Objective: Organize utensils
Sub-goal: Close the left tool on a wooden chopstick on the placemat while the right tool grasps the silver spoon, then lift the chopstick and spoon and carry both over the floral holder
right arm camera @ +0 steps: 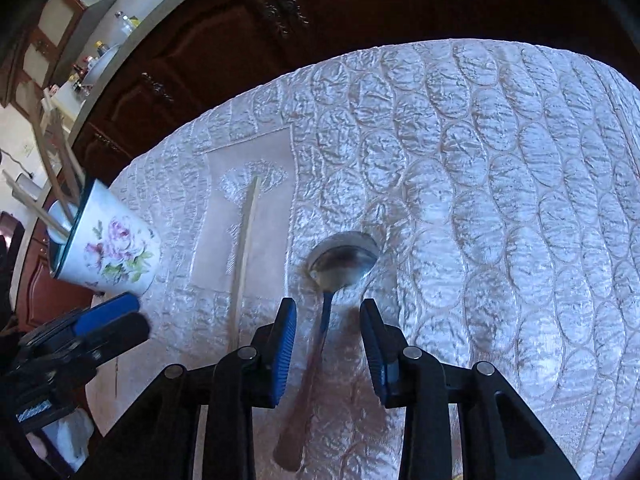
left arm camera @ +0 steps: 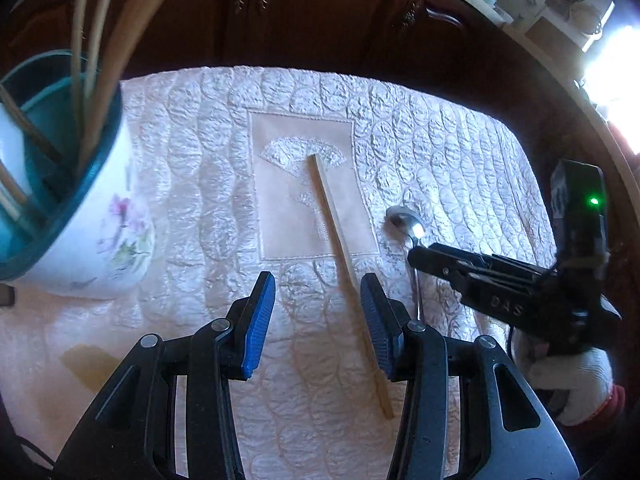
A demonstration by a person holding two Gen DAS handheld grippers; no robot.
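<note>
Nearest my left camera, the left gripper [left arm camera: 318,296] has its blue pads spread apart with nothing between them, hanging over the quilted cloth [left arm camera: 440,152]; the chopstick [left arm camera: 344,264] lies on the cloth and runs just beside the right-hand pad, though I cannot tell whether they touch. On my right camera, the right gripper [right arm camera: 328,320] is likewise apart, its pads straddling the handle of the spoon [right arm camera: 340,264], which lies flat on the cloth with its bowl pointing away from me; the pads stand clear of the handle on both sides. From the left view I see the right gripper [left arm camera: 424,258] coming in from the right, its tip over the spoon [left arm camera: 404,220], held by a white-gloved hand [left arm camera: 576,384]. The floral cup [left arm camera: 92,216] with a teal rim stands at the cloth's left edge, already holding several chopsticks. Dark wooden cabinets [left arm camera: 320,12] sit beyond the cloth.
</note>
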